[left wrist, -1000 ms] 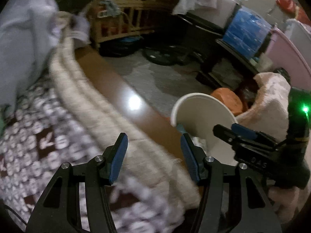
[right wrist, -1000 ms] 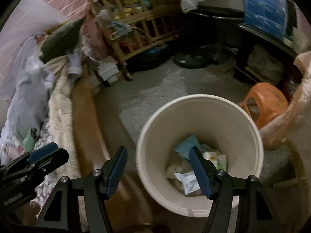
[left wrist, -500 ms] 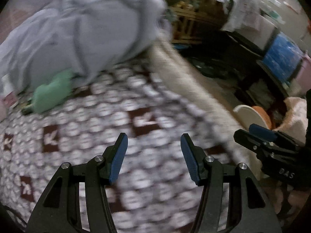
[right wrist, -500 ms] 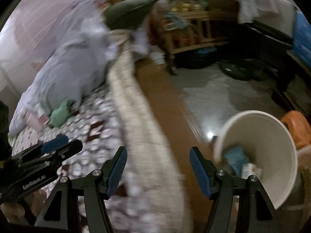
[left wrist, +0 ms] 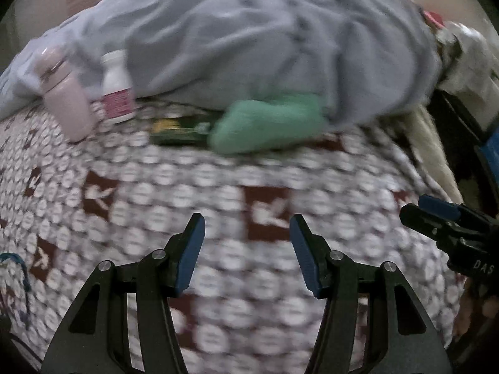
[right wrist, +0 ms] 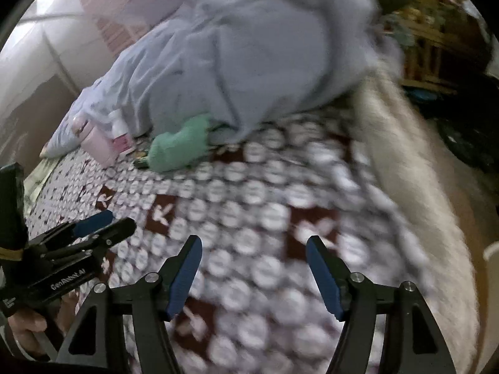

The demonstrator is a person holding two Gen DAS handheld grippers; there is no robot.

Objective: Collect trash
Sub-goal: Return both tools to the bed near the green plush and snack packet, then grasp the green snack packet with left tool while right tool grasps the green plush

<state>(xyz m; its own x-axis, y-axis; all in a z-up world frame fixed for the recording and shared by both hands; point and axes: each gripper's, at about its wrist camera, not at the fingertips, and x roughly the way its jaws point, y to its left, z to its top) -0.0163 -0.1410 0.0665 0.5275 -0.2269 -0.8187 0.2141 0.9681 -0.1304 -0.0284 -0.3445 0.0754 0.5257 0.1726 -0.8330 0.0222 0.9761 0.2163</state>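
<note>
A dark green wrapper [left wrist: 177, 131] with a yellow patch lies on the patterned bed cover [left wrist: 156, 212], tucked against a green cloth [left wrist: 268, 124]. Left of it stand a white bottle [left wrist: 117, 90] with a pink label and a pink flask [left wrist: 65, 96]. My left gripper [left wrist: 247, 222] hangs open above the cover, well short of them, with nothing between its fingers. My right gripper [right wrist: 254, 243] is also over the cover, jaws opening and empty. The wrapper [right wrist: 142, 162] and green cloth [right wrist: 177, 143] lie far ahead of it to the left. Motion blurs both views.
A grey-blue blanket [left wrist: 249, 40] is heaped behind the items. A cream fleece border [right wrist: 402, 162] runs along the bed's right edge. The white bin's rim [right wrist: 492, 258] shows at the far right. Wooden shelving [right wrist: 436, 37] stands beyond the bed. A hand [right wrist: 25, 327] grips the left tool.
Both views have swung left, from the floor and the white bin onto the bed. The bin has slid to the right wrist view's edge. The right jaws stand a little wider.
</note>
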